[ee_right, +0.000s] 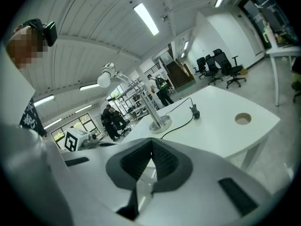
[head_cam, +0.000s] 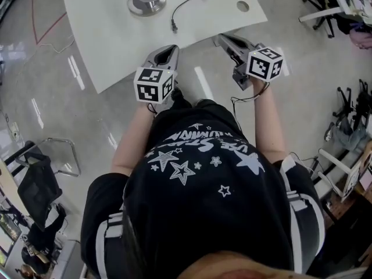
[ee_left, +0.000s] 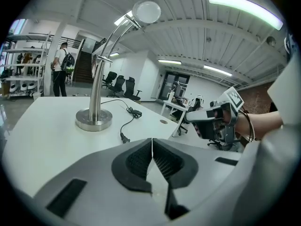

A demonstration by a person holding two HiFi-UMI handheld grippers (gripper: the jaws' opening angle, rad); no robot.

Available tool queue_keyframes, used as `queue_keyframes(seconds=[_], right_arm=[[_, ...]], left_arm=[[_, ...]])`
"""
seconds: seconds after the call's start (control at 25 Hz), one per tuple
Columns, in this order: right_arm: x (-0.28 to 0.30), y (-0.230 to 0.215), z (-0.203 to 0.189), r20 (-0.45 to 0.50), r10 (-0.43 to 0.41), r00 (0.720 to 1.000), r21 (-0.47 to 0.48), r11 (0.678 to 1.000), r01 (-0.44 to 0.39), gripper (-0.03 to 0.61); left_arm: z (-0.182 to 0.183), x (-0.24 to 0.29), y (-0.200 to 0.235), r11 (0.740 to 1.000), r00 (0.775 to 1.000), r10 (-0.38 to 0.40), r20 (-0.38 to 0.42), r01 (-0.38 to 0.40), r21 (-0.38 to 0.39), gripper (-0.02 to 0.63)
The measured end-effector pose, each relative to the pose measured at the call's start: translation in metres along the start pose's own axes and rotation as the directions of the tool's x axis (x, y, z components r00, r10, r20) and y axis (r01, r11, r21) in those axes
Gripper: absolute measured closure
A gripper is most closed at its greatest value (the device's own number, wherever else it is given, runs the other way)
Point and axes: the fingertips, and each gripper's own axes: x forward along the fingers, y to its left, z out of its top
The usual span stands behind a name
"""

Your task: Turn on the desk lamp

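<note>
Left claw [ee_left: 152,140]: pads pressed flat together at the tips, nothing caught between them. It sits on my side of the desk lamp [ee_left: 96,79], well short of its base [ee_left: 94,119], with the tip over the near edge of the white table [head_cam: 110,45] in the head view.

Right claw [ee_right: 151,140]: the same, pads closed tip to tip and empty. It lies to the right of the lamp's base and also well short of it, right at the table's near edge, level with my left claw.

Plug [ee_left: 124,138]: loose on the table, between my claws and the lamp's base and a little right of the base. It is not in any socket.

Cord [ee_left: 123,126]: runs back from the plug, past the right side of the base, to a dark lump [ee_left: 134,112] on the line. I cannot tell whether that is a switch.

The lamp stands upright on its round metal base, farther in than the plug. A curved stem leans over to a round head [ee_left: 146,12] high above the base. I cannot say whether it is lit.

Hole [ee_right: 242,118]: round, cut through the table top, well right of the base.

Beyond the lamp, off the table: a person with a backpack [ee_left: 60,69] to the left of the stem and dark office chairs [ee_left: 120,84] behind it.
</note>
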Motion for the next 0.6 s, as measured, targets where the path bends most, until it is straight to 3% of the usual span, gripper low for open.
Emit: queue_keyframes(seconds=[0.12,0.6], right_arm=[[-0.014,0.005,-0.006,0.002,-0.009,1.0,-0.043,0.999,0.009,0.573],[-0.108,0.014,-0.048,0.027,0.013,1.0,-0.037,0.999,-0.012,0.572]], left_arm=[[-0.003,-0.004,-0.012,1.0,1.0,0.006,0.002,-0.006,0.004,0.597],[-0.017,-0.036,-0.098,0.997,0.997,0.066,0.033,-0.067,0.032,0.597]])
